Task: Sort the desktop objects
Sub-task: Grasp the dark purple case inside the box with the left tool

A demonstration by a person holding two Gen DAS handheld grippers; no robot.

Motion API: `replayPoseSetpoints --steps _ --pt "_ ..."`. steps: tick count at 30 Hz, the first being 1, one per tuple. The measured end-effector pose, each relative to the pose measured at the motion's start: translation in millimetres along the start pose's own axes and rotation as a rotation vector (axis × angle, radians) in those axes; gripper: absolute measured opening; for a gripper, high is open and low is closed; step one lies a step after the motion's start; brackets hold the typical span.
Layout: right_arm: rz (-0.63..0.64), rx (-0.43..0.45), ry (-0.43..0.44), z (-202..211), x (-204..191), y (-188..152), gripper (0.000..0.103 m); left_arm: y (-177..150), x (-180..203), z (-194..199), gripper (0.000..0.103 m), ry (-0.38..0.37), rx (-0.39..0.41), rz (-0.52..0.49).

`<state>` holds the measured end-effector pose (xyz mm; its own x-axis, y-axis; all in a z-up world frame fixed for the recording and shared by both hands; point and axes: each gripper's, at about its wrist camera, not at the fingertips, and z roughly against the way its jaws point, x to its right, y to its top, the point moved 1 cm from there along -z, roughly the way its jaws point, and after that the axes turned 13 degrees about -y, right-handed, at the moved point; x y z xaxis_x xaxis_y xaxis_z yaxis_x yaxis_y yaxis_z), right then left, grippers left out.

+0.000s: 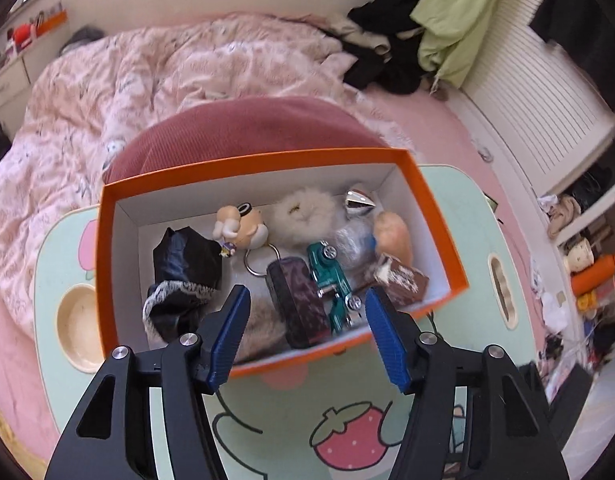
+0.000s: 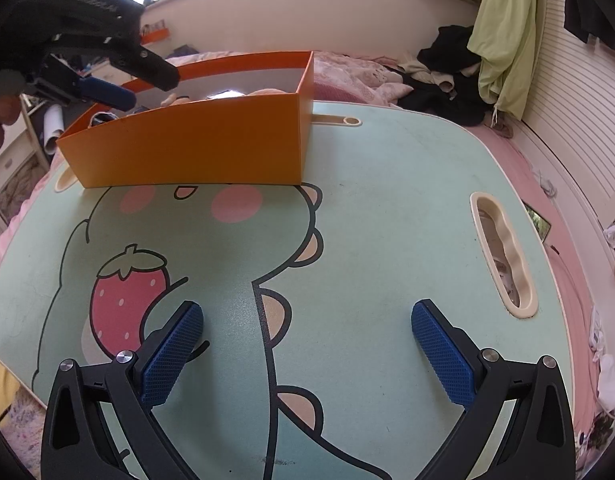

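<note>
An orange box (image 1: 439, 224) stands on the mint lap desk (image 1: 275, 412) and holds several small things. Among them are a black lace-edged cloth (image 1: 183, 272), a figurine keychain (image 1: 243, 224), a white fluffy plush (image 1: 303, 212), a teal toy car (image 1: 331, 280), a dark maroon case (image 1: 297, 304) and a brown wrapped snack (image 1: 403, 280). My left gripper (image 1: 306, 294) hovers over the box's near wall, open, with nothing between its blue pads. From the right wrist the box (image 2: 187, 148) sits far left. My right gripper (image 2: 307, 308) stands open and empty above the bare desk (image 2: 387, 200).
The desk rests on a bed with a pink quilt (image 1: 127, 80) and a red cushion (image 1: 247, 128) behind the box. A cup recess (image 1: 79, 328) is at the desk's left and a handle slot (image 2: 503, 252) at its right. A gloved hand (image 2: 47, 8) holds the left gripper.
</note>
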<state>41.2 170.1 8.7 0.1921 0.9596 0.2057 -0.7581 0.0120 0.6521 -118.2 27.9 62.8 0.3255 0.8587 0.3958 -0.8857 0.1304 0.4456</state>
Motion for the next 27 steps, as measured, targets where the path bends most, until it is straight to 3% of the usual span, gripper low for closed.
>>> replayPoseSetpoints --steps 2,4,10,16,20,24,27 --pt "-0.001 0.0 0.0 0.1 0.1 -0.2 0.103 4.2 0.2 -11.4 0.048 0.033 -0.044 0.002" --pt "-0.001 -0.001 -0.001 0.1 0.2 -0.2 0.103 5.6 -3.6 -22.2 0.028 0.061 -0.089 0.039" --pt "-0.003 -0.001 -0.002 -0.2 0.4 -0.3 0.103 5.1 -5.9 -35.2 0.033 0.041 -0.13 0.075" --pt "-0.003 -0.002 -0.003 -1.0 0.6 -0.9 0.103 2.4 -1.8 -48.4 0.034 0.081 -0.174 0.019" --pt "-0.004 -0.002 -0.004 -1.5 0.8 -1.8 0.103 6.4 -7.4 -47.9 0.031 0.033 -0.182 0.038" --pt "-0.005 -0.002 -0.004 -2.2 0.9 -2.5 0.103 9.2 -7.6 -27.4 0.03 -0.051 -0.106 0.046" --pt "-0.005 -0.002 -0.004 -1.8 0.6 -2.9 0.103 6.9 6.3 11.4 0.03 -0.136 0.008 0.012"
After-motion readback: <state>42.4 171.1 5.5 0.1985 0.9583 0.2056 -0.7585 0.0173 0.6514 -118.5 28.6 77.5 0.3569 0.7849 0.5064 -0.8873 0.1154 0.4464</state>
